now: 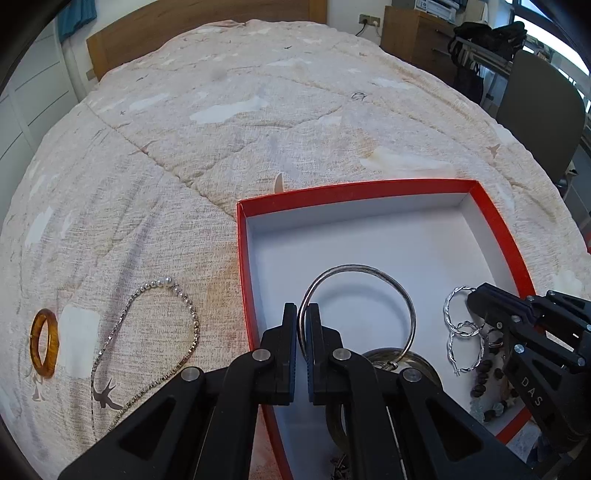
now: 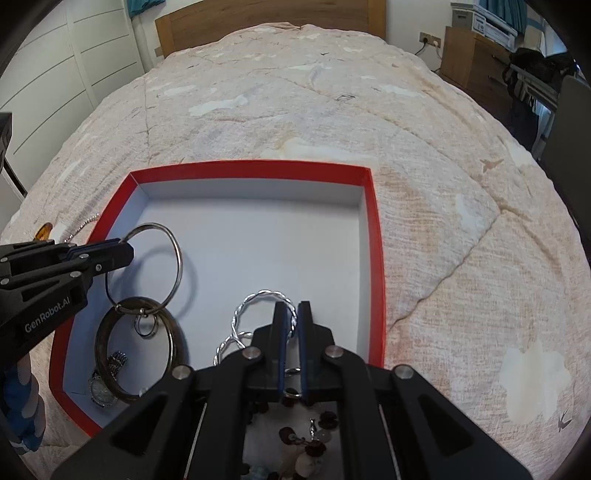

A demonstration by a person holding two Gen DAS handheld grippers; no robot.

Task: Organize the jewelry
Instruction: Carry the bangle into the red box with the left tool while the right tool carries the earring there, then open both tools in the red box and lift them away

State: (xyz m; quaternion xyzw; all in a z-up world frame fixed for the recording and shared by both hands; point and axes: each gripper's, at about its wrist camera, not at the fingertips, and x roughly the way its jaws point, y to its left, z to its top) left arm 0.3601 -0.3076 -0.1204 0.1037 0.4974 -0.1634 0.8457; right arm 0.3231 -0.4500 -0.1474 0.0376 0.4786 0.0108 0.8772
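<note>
A red box with a white inside [image 1: 369, 236] [image 2: 258, 221] lies on the bed. My left gripper [image 1: 302, 314] [image 2: 123, 249] is shut on a thin silver bangle [image 1: 369, 271] [image 2: 173, 243] and holds it over the box's left part. My right gripper [image 2: 291, 314] [image 1: 476, 295] has its jaws nearly closed around a twisted silver hoop earring [image 2: 258, 297] [image 1: 458, 295] in the box. A second hoop [image 1: 467, 347], a dark bangle [image 2: 110, 332], a watch [image 2: 101, 391] and a beaded piece [image 2: 306, 439] lie in the box. A pearl necklace [image 1: 177, 295] and an amber ring [image 1: 44, 343] lie on the quilt.
The beige quilt [image 1: 221, 129] covers the bed up to a wooden headboard [image 2: 266, 11]. A wooden cabinet [image 2: 472, 55] and a chair [image 1: 539, 110] stand to the right. White wardrobe doors [image 2: 55, 74] are on the left.
</note>
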